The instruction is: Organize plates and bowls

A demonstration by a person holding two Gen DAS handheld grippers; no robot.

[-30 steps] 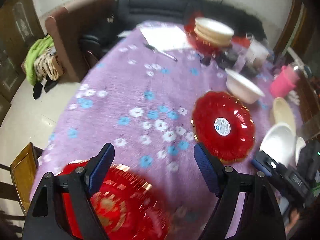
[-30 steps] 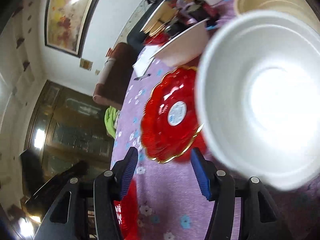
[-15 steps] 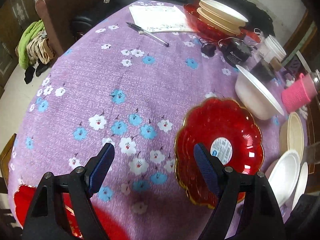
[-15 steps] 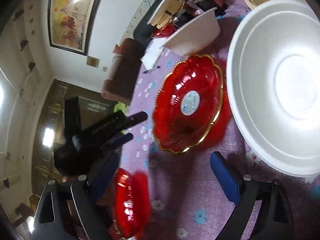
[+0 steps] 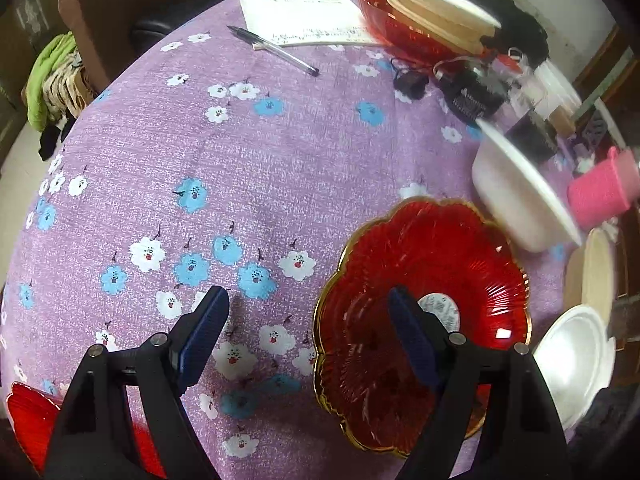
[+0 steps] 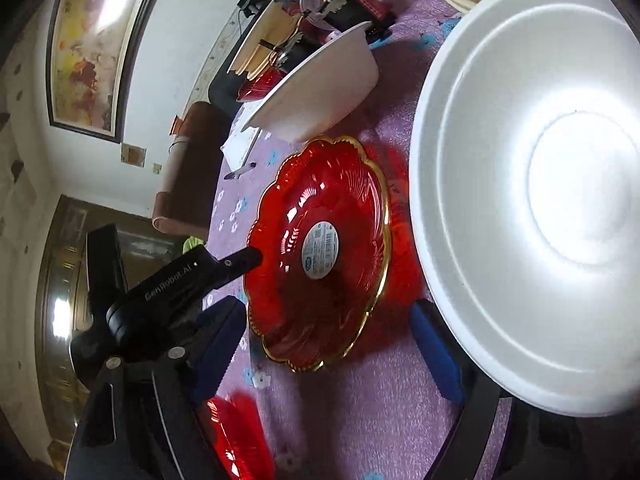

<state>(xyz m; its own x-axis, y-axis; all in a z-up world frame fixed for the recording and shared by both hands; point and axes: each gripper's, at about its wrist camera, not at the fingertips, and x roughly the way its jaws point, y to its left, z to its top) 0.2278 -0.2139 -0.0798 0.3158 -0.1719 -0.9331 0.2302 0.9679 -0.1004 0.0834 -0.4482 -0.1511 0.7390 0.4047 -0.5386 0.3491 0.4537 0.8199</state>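
**Now both hand-held grippers sit spread over the red dish**

Right now the left hand-held gripper [image 5: 308,324] hangs over the purple flowered tabletop [image 5: 248,152], jaws spread wide and holding nothing. Its right blue fingertip [image 5: 408,336] shows in front of the scalloped red glass plate with the gold rim [image 5: 420,304], its left one over bare cloth just beside that plate. From the right wrist view, the same red plate [image 6: 320,248] lies flat on the cloth, a round white label at its centre, and the left gripper's black finger reaches its near rim.

Over to the right hand-held gripper [image 6: 328,344]: spread as well, gripping nothing, one blue pad towards the red plate's edge, the other under the rim of a large white foam plate [image 6: 540,200] that fills the right of that view. Behind the red plate stands a deep white bowl [image 6: 320,96], close by its far rim. A second red plate [image 5: 28,416] peeks in at the lower left corner. Far back, cream plates stacked in a red bowl [image 5: 436,16] sit beside a sheet of paper and a pen [image 5: 276,50].
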